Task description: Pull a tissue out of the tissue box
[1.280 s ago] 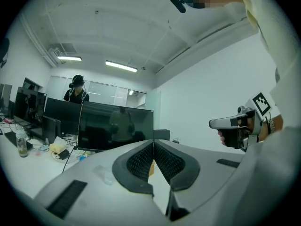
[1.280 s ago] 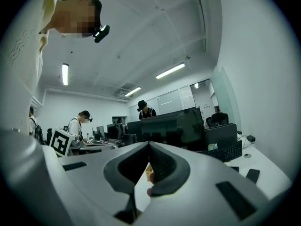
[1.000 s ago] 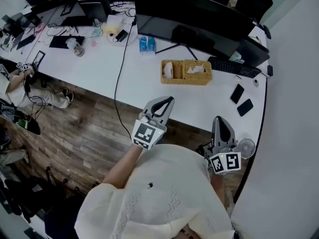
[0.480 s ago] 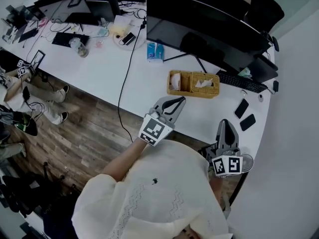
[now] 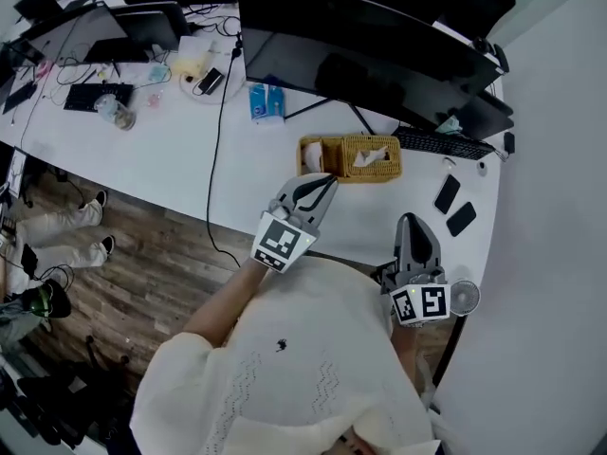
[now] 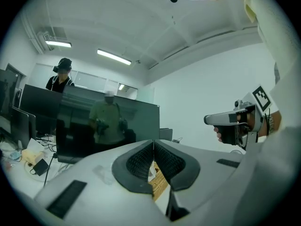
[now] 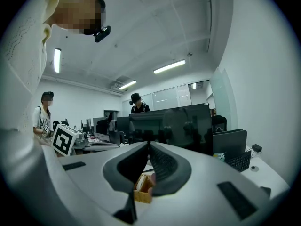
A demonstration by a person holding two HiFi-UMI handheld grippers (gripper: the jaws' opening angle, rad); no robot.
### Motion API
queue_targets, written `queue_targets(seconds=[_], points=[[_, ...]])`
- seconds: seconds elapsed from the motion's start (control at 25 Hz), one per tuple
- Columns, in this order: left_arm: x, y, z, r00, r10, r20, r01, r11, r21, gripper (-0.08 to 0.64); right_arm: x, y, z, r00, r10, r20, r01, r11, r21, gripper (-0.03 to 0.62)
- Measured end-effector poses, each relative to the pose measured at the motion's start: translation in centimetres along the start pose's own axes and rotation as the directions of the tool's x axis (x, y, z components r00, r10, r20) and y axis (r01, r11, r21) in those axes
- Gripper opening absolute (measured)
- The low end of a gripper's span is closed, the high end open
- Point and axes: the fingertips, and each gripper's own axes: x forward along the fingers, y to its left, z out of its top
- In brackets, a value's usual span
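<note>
**A:** Where's the tissue?

**B:** Poking up from the right half of the wicker tissue box. The box sits on the white table before the dark monitor, with its long side running left to right.

**A:** And the claws?

**B:** Both are pinched together with nothing in them. The left claw points at the box's near left end, just short of it. The right claw hangs at the table's edge, off to the right.

**A:** Which goes in?

**B:** The left is nearer, I'd say, but it must open and shift right.
</note>
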Motion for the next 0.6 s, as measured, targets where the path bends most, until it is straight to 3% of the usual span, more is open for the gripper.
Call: queue_targets(seconds=[0.32,0.6], points=[[2.2,0.9,-2.4,0.997,-0.062,-0.055,0.061,0.998,-0.02,0.015,1.1,0.8,-1.4,0.996,-0.029,-0.083,0.024,0.998,-0.063,0.023],[4.6,0.4,-4.8,0.985,-0.127,-0.12,0.125,0.992,-0.018,0.015,0.6,-0.2,-2.4,0.99,-0.08,-0.117,0.075,0.996,-0.045,0.026]])
